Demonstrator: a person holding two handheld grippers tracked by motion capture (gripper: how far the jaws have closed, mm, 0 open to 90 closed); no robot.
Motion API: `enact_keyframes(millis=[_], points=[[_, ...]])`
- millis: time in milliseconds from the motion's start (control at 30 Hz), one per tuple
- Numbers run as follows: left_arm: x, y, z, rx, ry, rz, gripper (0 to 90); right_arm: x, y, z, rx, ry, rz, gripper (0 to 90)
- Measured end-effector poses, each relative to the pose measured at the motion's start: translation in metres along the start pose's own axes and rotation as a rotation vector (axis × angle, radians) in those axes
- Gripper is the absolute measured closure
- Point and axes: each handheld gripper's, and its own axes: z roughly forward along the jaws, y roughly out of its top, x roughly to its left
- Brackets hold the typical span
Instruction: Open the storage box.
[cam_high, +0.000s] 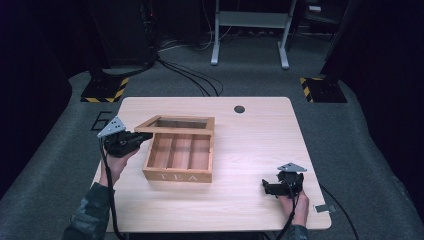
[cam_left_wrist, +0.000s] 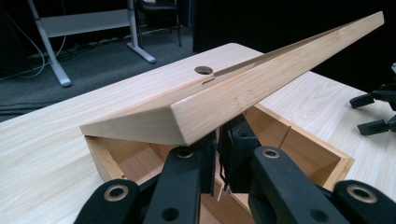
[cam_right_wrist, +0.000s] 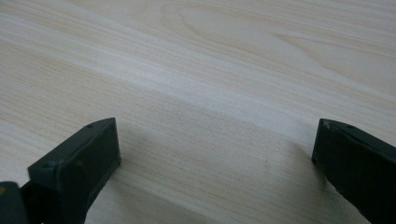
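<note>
High view gives you one wooden tea box (cam_high: 179, 156) left of centre on the worktop (cam_high: 250, 150), with three compartments inside, one windowed lid (cam_high: 176, 123) raised at its far side, and the word "TEA" readable on its near wall. Your left gripper (cam_high: 131, 140) sits at the box's left edge, and in the left gripper view its jaws are closed on the lid's corner (cam_left_wrist: 187, 119), which tilts up above the open box. Your right gripper (cam_high: 276, 188) rests well apart near the right near corner, jaws spread wide over bare wood.
</note>
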Motion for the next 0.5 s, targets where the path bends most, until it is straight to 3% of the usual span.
enact_keyframes(millis=[500], points=[[0.0000, 0.0002, 0.0000, 0.002, 0.000, 0.001, 84.8, 0.0001, 0.0000, 0.0000, -0.001, 0.000, 0.001, 0.3]])
